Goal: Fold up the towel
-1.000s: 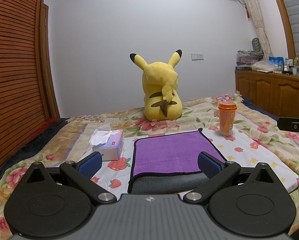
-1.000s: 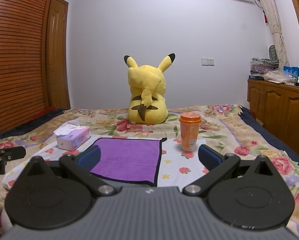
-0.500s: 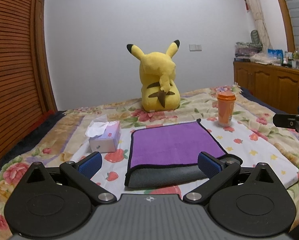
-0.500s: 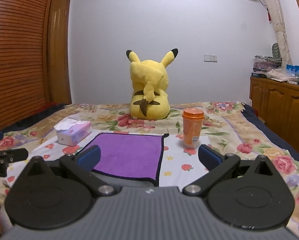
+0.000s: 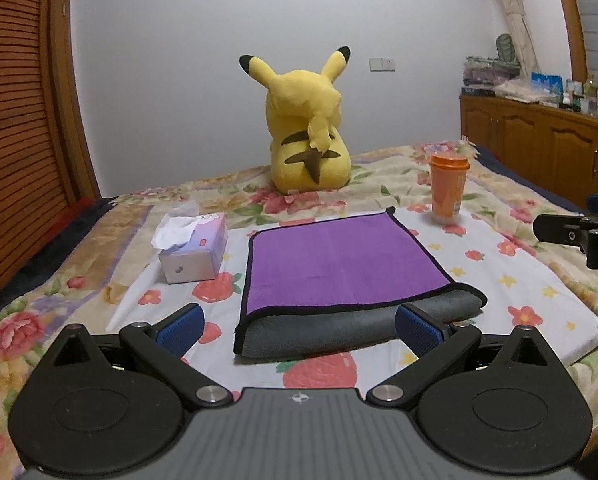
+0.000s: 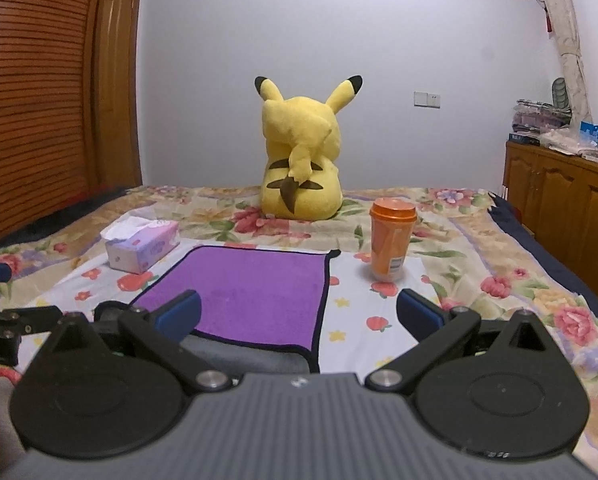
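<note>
Both sets of jaws stand wide apart with nothing between them: the left gripper [image 5: 298,323] and right gripper [image 6: 298,312] hang just short of the one towel [image 5: 339,262] (purple face up, grey fold toward them), probably released after a fold. Beyond the towel sit one tissue box [image 5: 193,246], one orange cup [image 5: 448,186] and one yellow plush [image 5: 309,136].

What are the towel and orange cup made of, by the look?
Towel: soft plush cloth, likely microfibre; matte purple face, grey reverse, black stitched hem.
Orange cup: probably plastic; slight sheen, translucent base, lid on, printed label.
</note>
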The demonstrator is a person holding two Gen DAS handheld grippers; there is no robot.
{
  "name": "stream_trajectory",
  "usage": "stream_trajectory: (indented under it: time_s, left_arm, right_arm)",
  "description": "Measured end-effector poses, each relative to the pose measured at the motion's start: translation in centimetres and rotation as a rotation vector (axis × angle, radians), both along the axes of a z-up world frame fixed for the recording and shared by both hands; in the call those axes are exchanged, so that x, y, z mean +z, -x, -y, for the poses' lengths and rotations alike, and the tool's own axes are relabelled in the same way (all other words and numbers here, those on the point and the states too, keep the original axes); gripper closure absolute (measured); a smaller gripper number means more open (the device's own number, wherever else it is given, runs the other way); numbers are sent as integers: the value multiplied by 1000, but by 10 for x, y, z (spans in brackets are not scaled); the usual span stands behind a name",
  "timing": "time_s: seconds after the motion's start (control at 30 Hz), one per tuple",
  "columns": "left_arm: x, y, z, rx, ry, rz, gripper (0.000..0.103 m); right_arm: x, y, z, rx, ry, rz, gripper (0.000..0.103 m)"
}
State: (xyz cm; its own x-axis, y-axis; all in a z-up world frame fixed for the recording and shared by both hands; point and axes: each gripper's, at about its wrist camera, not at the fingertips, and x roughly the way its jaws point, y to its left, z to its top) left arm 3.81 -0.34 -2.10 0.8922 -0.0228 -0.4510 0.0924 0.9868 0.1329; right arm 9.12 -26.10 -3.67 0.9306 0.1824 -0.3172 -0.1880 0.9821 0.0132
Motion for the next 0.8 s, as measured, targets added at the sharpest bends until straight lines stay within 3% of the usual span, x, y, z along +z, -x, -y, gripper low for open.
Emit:
stream_trajectory:
  time_s: [0.8]
  left_arm:
    - [-19,-48,-7,-29,-22,-63,0]
  right_arm:
    - [-15,-35,-11,45,26,-70,0]
